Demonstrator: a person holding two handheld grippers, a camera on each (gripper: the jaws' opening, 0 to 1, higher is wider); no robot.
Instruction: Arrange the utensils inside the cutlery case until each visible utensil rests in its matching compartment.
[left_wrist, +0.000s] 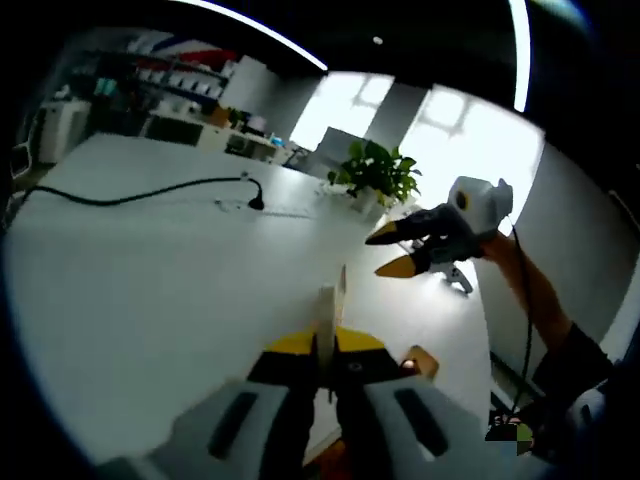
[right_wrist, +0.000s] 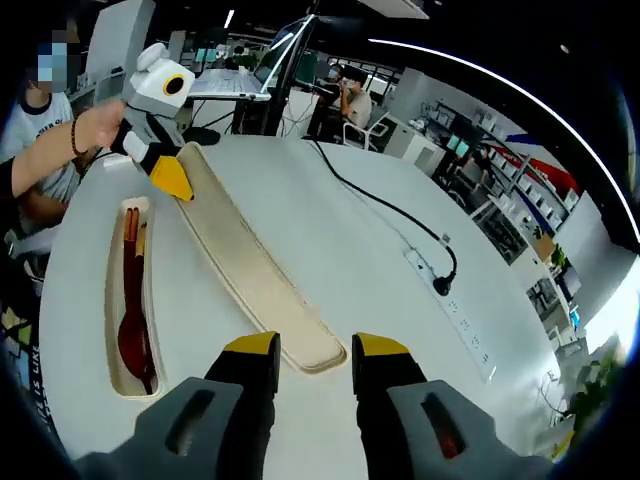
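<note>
The long beige lid (right_wrist: 250, 265) of the cutlery case lies slantwise across the white table. My left gripper (right_wrist: 168, 172) is shut on its far end; in the left gripper view the lid (left_wrist: 327, 305) shows edge-on between that gripper's (left_wrist: 325, 345) closed yellow tips. The case base (right_wrist: 112, 300) lies to the left of the lid, with a red spoon (right_wrist: 135, 335) and red chopsticks (right_wrist: 130, 228) inside. My right gripper (right_wrist: 315, 348) stands open just behind the lid's near end, holding nothing. It also hovers open above the table (left_wrist: 395, 250) in the left gripper view.
A black cable (right_wrist: 385, 208) runs to a power strip (right_wrist: 450, 300) on the table's right side. A potted plant (left_wrist: 378, 172) stands at the table's far edge. A person (right_wrist: 40, 130) sits at the table's left, and others sit behind it.
</note>
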